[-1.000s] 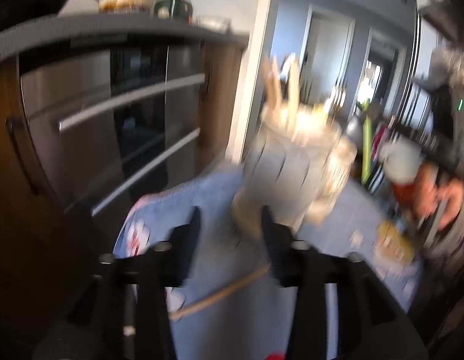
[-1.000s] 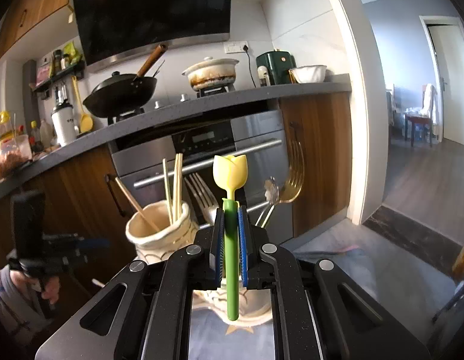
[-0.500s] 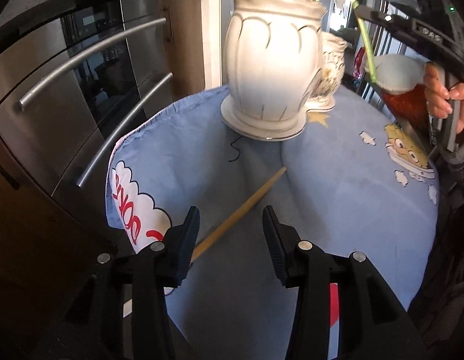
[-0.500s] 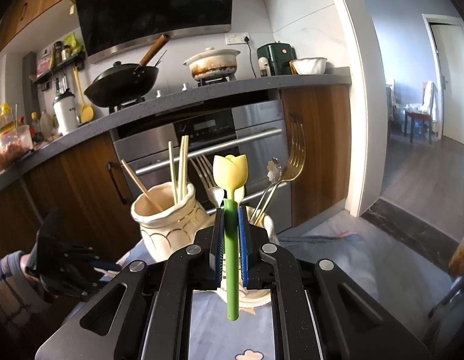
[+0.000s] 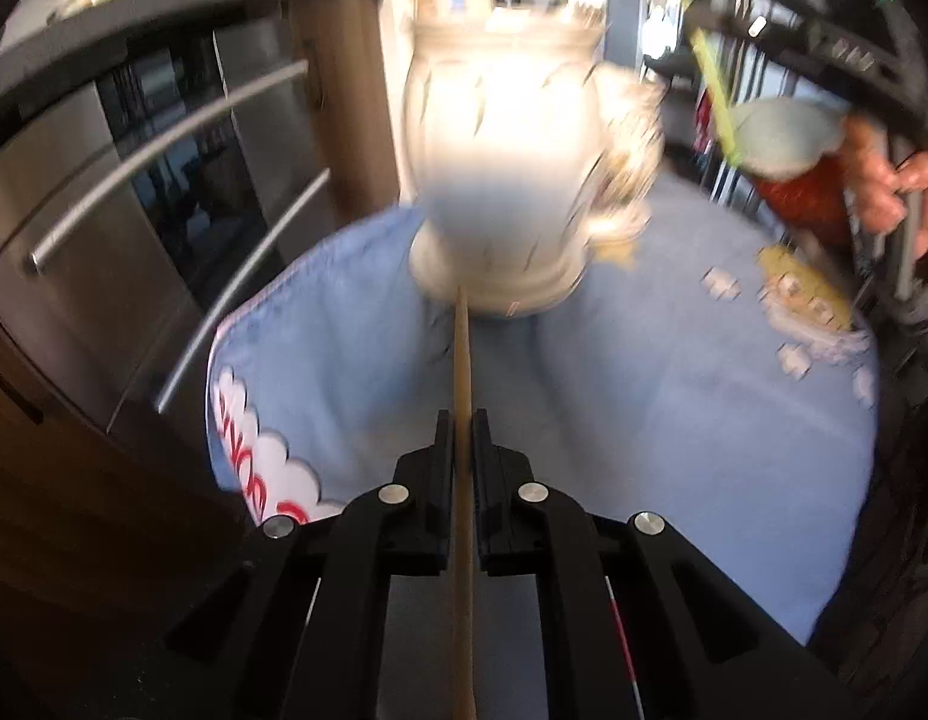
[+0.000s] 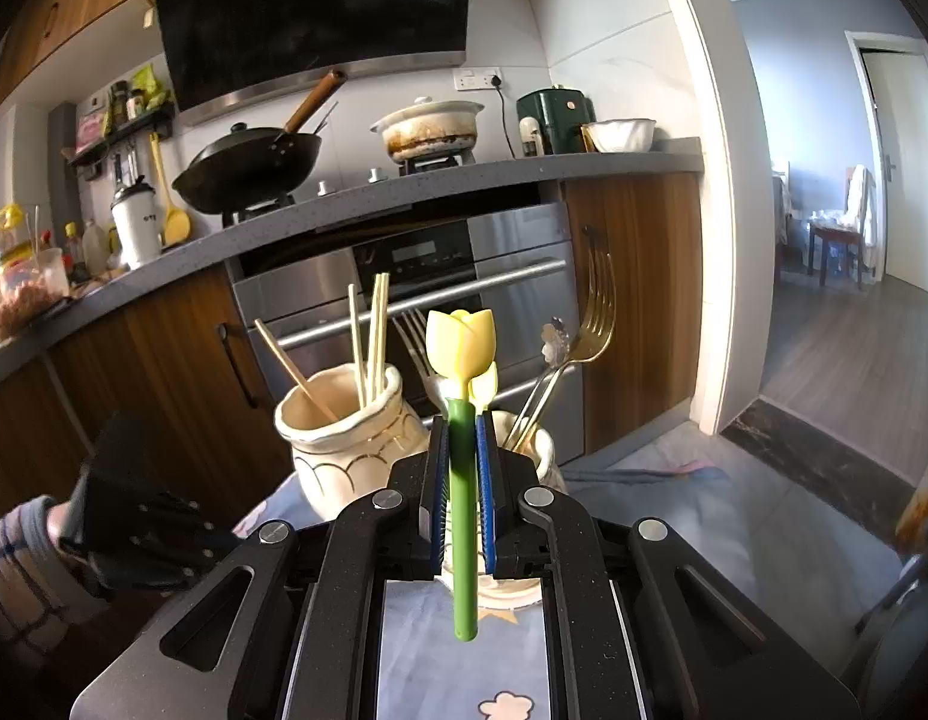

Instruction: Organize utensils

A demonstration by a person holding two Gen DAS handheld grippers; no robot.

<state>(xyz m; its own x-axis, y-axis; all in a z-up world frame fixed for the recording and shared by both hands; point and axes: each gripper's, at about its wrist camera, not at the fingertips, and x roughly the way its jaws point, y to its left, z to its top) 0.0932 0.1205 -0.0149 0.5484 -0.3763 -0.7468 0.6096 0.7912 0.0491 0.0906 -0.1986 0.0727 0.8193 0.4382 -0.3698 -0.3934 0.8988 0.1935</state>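
My left gripper (image 5: 462, 426) is shut on a wooden chopstick (image 5: 462, 360) that points at the base of a white ceramic jar (image 5: 499, 180), blurred by motion. That jar (image 6: 344, 444) holds several chopsticks (image 6: 371, 336). A second jar (image 6: 523, 450) behind my right gripper holds forks and spoons (image 6: 583, 336). My right gripper (image 6: 462, 450) is shut on a green-handled utensil with a yellow tulip top (image 6: 462, 348), held upright in front of the jars. It shows in the left wrist view too (image 5: 712, 78).
The jars stand on a blue cartoon-print cloth (image 5: 673, 408) over a small table. A steel oven (image 6: 440, 288) and wooden cabinets (image 6: 637, 276) stand close behind. The counter (image 6: 344, 210) carries a wok, a pot and bottles. An open doorway is on the right.
My left gripper closed on the chopstick that lay on the cloth and lifted it toward the white jar. My right gripper has held the tulip utensil upright, drifting slightly closer to the jars.
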